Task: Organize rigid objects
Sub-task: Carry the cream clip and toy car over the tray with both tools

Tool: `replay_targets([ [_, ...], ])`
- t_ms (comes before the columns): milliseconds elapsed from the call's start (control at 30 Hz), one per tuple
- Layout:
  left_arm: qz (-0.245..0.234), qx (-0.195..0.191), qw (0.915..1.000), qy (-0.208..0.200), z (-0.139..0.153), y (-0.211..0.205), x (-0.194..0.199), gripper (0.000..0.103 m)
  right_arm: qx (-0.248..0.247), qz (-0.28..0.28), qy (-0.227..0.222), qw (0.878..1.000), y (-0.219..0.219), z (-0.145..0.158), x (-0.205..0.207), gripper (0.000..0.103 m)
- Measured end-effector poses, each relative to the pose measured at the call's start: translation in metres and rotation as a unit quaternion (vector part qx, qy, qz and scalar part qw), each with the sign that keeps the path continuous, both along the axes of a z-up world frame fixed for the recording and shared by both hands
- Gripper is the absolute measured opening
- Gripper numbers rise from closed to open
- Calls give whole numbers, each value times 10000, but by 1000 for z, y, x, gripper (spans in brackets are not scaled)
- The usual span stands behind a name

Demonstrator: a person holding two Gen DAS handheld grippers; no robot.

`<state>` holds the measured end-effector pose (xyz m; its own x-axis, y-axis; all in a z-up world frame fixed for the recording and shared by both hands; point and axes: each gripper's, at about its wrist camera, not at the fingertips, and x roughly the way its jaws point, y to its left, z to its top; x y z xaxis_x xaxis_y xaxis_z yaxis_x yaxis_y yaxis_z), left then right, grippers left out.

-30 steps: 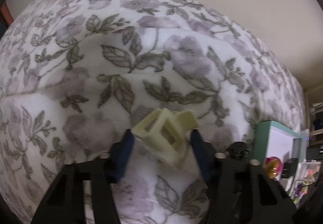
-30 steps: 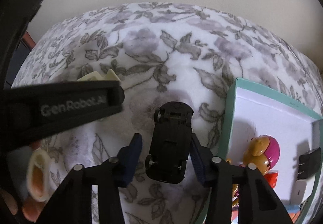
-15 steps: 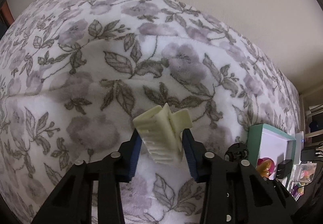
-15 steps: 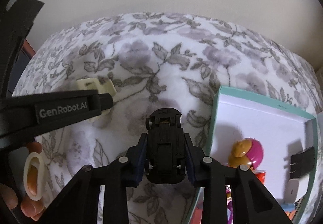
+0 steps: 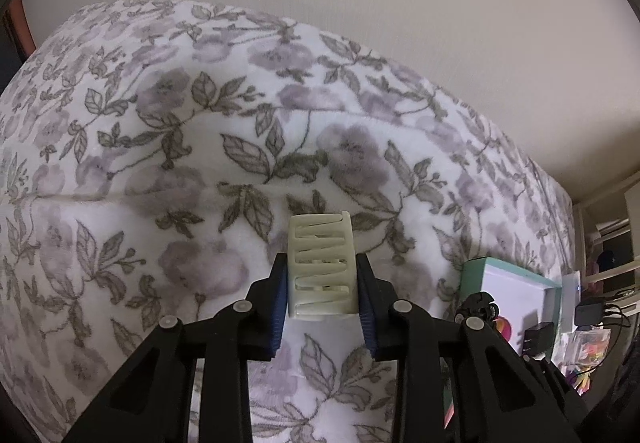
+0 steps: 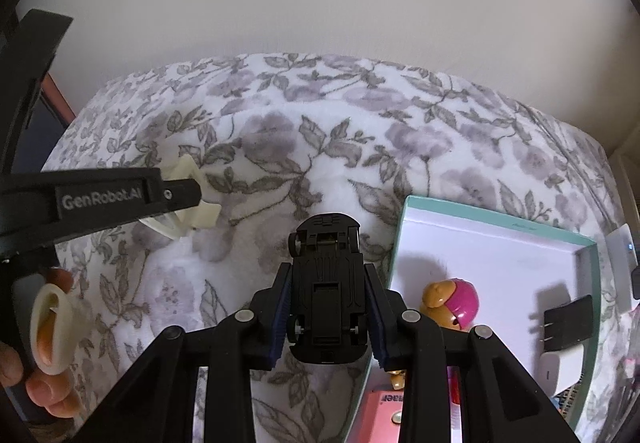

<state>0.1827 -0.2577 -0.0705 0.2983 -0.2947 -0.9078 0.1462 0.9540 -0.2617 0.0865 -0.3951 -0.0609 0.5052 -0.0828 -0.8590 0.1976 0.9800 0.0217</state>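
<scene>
A: What differs from a second ago?
B: The left gripper (image 5: 322, 293) now clamps the cream hair clip (image 5: 321, 267) and holds it above the bed; the right gripper (image 6: 326, 317) has closed on the black toy car (image 6: 326, 283), lifting it.

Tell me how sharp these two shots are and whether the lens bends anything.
Left wrist view: the cream hair clip is crisp in the left tongs; the floral blanket bulges from fisheye distortion. Right wrist view: the black toy car in the right tongs is sharp; dark vignette at the corners.
</scene>
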Motion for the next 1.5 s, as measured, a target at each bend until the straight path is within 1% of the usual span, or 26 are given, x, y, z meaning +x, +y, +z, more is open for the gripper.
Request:
replay_targets([
  [200, 13, -90, 9998, -163, 23, 4, -8, 33, -23, -67, -109, 9999, 0, 19, -13, 35],
  [367, 42, -218, 9990, -388, 52, 13, -22, 33, -28, -164, -256, 9995, -2, 42, -29, 35],
  [533, 56, -422, 9971, -634, 81, 19, -51, 33, -55, -282, -412, 9987, -4, 67, -51, 35],
  [633, -145, -482, 9959, -749, 91, 15, -74, 33, 13, -376, -501, 9980, -6, 79, -64, 35],
  [700, -274, -447, 9952, -832, 94, 12, -89, 33, 135, -469, -579, 9971, -9, 85, -75, 35],
  [800, -484, -385, 9944, -860, 92, 5, -110, 33, 372, -631, -685, 9950, -14, 90, -95, 35],
  [867, -652, -422, 9938, -792, 86, 0, -124, 33, 443, -749, -649, 9941, -18, 88, -109, 35],
  [1100, -1168, -341, 9896, -765, 72, -24, -166, 33, 340, -1028, -323, 9936, -29, 74, -145, 35],
  [1267, -1527, -262, 9854, -704, 62, -39, -191, 33, 363, -1193, -116, 9921, -39, 64, -167, 35],
  [1433, -1911, -105, 9794, -650, 51, -58, -214, 33, 366, -1393, 128, 9895, -51, 50, -186, 35],
  [1500, -2076, -63, 9764, -600, 45, -67, -222, 33, 400, -1502, 312, 9874, -59, 40, -195, 35],
])
